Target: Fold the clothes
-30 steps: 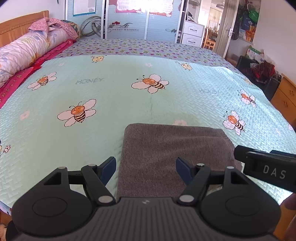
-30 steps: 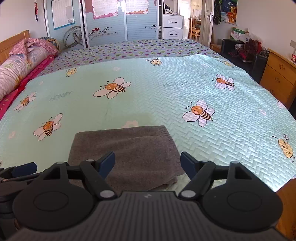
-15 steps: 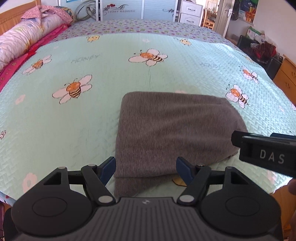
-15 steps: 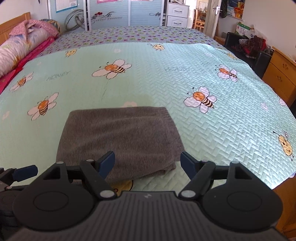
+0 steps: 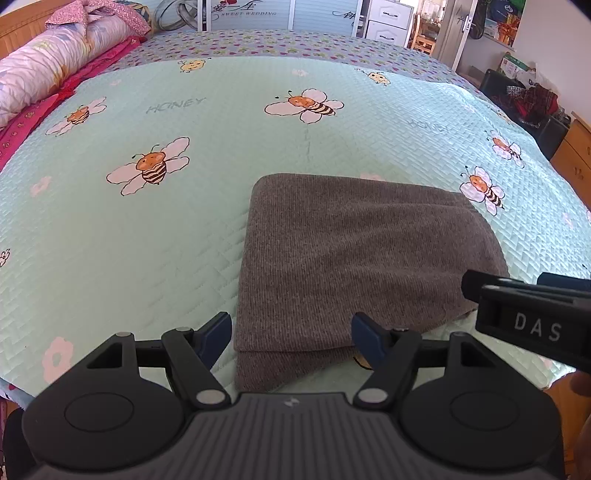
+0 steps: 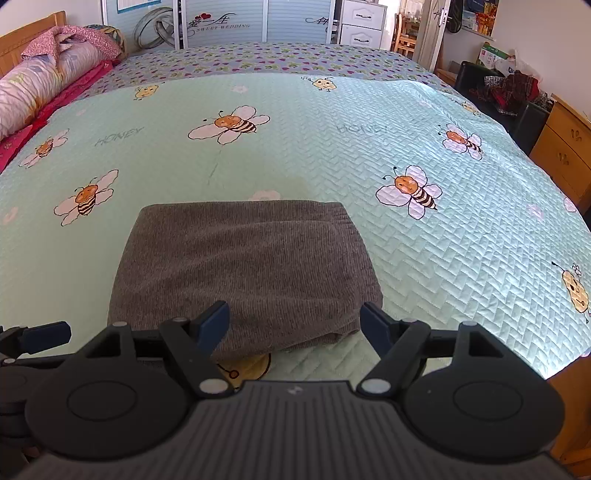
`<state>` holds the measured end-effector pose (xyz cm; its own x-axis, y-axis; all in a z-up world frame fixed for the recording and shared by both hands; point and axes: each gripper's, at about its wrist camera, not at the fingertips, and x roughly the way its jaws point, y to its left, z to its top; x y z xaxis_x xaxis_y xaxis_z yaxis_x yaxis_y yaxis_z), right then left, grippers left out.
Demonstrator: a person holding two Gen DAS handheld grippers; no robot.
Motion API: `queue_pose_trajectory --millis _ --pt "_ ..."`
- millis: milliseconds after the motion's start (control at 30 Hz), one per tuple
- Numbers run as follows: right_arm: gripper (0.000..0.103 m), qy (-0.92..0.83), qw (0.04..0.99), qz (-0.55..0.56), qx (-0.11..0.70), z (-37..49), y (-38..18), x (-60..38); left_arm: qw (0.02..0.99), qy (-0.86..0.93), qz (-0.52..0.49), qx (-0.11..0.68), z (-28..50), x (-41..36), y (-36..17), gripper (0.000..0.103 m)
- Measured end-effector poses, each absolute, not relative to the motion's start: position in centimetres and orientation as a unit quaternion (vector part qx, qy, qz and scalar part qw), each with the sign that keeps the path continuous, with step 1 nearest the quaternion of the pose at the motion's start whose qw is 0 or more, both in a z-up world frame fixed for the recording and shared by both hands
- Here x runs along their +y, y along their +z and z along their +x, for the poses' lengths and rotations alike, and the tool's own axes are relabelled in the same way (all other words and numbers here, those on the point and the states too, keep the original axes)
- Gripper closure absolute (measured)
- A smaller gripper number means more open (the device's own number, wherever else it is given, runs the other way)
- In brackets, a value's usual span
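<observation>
Since the earlier frame: both grippers drawn back, folded grey knitted garment (image 5: pixel 354 266) fully exposed on the bee-print mint quilted bed (image 5: pixel 155 229). Left gripper (image 5: pixel 291 334) and right gripper (image 6: pixel 293 319): jaws wide, empty. Garment ahead between jaws. Advice: square the loose near edge before pressing flat.

Home bedroom: bed (image 6: pixel 332 155) with bee-print quilt, rolled bedding (image 6: pixel 40 81) by wooden headboard (image 6: pixel 33 26), sliding wardrobe (image 6: pixel 221 22) marked "Sweet Wedding", white drawers (image 6: pixel 364 22), wooden dresser (image 6: pixel 565 147), open door (image 6: pixel 437 33).
</observation>
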<state>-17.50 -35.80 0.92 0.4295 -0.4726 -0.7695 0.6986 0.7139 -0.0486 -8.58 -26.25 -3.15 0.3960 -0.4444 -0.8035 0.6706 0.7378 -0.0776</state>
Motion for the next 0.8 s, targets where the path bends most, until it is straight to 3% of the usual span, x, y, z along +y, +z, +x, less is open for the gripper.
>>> queue_pose_trajectory --millis 800 --pt "0.024 -0.347 0.837 0.132 0.402 -17.28 1.17 -35.38 0.823 -0.340 0.127 0.437 -8.42 -26.13 -3.08 0.029"
